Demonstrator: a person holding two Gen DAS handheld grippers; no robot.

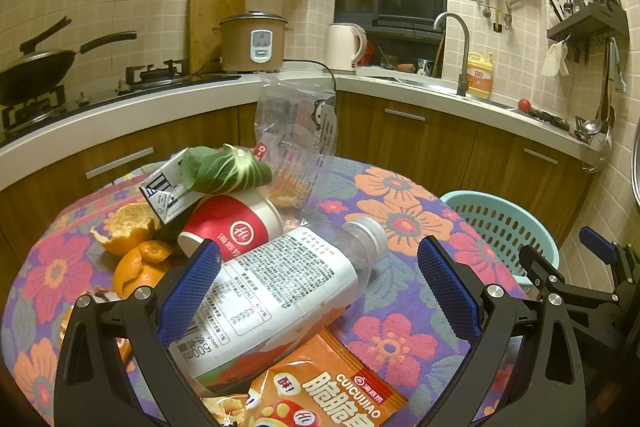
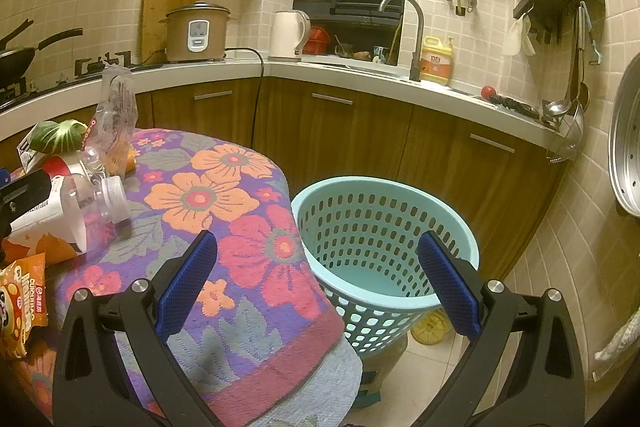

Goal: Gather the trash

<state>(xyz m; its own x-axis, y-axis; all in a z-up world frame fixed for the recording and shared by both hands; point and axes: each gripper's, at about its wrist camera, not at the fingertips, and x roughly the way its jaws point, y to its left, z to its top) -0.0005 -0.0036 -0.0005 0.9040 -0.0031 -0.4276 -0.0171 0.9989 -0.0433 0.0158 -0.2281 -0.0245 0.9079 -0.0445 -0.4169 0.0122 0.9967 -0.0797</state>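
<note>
Trash lies on the floral tablecloth (image 1: 400,343). A plastic bottle (image 1: 280,291) with a white label lies on its side between my left gripper's (image 1: 320,283) open fingers, not clamped. An orange snack bag (image 1: 320,391) lies under it. Behind are a red paper cup (image 1: 232,227), orange peels (image 1: 136,251), a small carton (image 1: 168,191), a green leaf (image 1: 224,171) and a clear plastic bag (image 1: 296,131). My right gripper (image 2: 320,283) is open and empty above the table's right edge, next to the turquoise basket (image 2: 384,239). The basket also shows in the left wrist view (image 1: 500,219).
A kitchen counter (image 2: 360,75) with stove, rice cooker (image 1: 252,43), kettle (image 1: 346,47) and sink runs behind the table. Wooden cabinets stand below it. The basket sits on a stool on the tiled floor (image 2: 416,387). A metal lid (image 2: 626,139) hangs at the right wall.
</note>
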